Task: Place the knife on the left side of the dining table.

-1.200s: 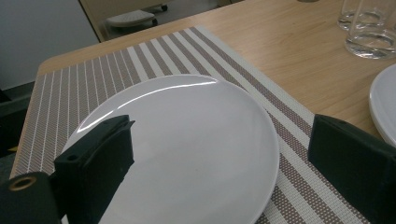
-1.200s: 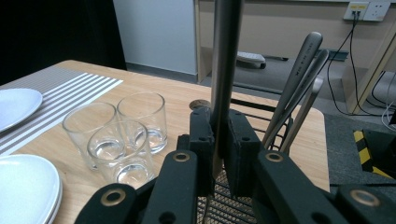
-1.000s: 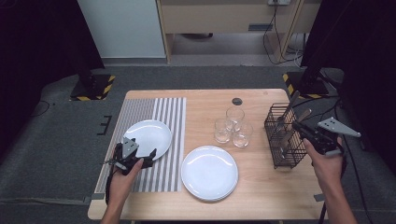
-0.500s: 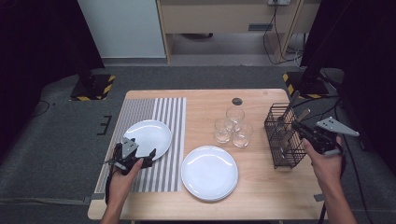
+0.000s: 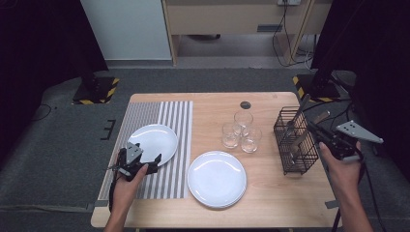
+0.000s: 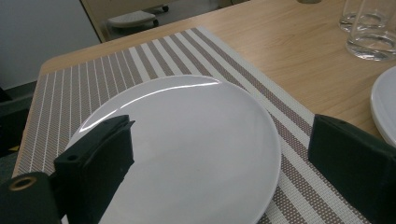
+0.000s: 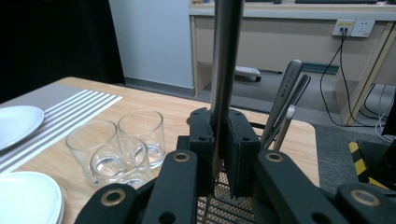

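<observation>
Near the surface's [image 5: 270, 193] right edge, my right hand-held gripper [image 7: 219, 140] clamps a utensil handle [image 7: 225, 60] above the basket [image 5: 295, 145]; my left hand-held gripper [image 6: 219, 158] gapes wide around the plate [image 6: 187, 149].

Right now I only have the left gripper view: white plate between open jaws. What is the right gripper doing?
Observer: The right gripper is shut on a metal utensil handle standing upright.
Operator: Where is that?
Observer: Over a black wire caddy at the table's right edge; more utensils stand in it.
Operator: How many glasses are there? I see two.
Observer: Three glasses, clustered between the striped mat and the caddy.
</observation>
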### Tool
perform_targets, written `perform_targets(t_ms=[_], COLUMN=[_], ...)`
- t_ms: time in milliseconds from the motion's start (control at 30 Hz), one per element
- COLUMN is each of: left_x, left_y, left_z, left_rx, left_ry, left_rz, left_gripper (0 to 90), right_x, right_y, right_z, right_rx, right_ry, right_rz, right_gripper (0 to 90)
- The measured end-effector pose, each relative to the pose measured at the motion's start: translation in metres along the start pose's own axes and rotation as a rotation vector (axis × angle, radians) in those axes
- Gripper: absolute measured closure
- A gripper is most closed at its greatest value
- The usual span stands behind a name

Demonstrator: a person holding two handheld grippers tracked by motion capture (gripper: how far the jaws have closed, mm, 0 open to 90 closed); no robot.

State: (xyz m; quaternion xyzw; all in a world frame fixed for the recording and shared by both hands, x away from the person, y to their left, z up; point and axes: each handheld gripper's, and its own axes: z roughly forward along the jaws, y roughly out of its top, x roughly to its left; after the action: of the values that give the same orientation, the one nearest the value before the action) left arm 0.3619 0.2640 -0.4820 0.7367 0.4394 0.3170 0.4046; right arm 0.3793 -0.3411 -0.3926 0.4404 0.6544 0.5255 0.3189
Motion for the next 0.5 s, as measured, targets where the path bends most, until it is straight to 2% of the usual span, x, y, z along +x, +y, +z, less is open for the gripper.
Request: perform_targets(t_ms=[233,500], left_x=[-0.0012,-0.0009], left_y=[0.0005,0.0005], left_z=[0.0001,0.0000], left_rx=[0.000,-0.002], left_ry=[-0.003,-0.002], left_rz=[0.004,0.001], left_gripper=[6.2,6.2], right_x=[-0.0006,-0.0009], right_y=[0.0023,0.0029], right_z=[-0.0046,-0.0053], right_rx=[-0.042,-0.064], right_ry=[-0.001,-0.001], right_rz=[0.002,0.011], right_gripper=[82.6,82.6])
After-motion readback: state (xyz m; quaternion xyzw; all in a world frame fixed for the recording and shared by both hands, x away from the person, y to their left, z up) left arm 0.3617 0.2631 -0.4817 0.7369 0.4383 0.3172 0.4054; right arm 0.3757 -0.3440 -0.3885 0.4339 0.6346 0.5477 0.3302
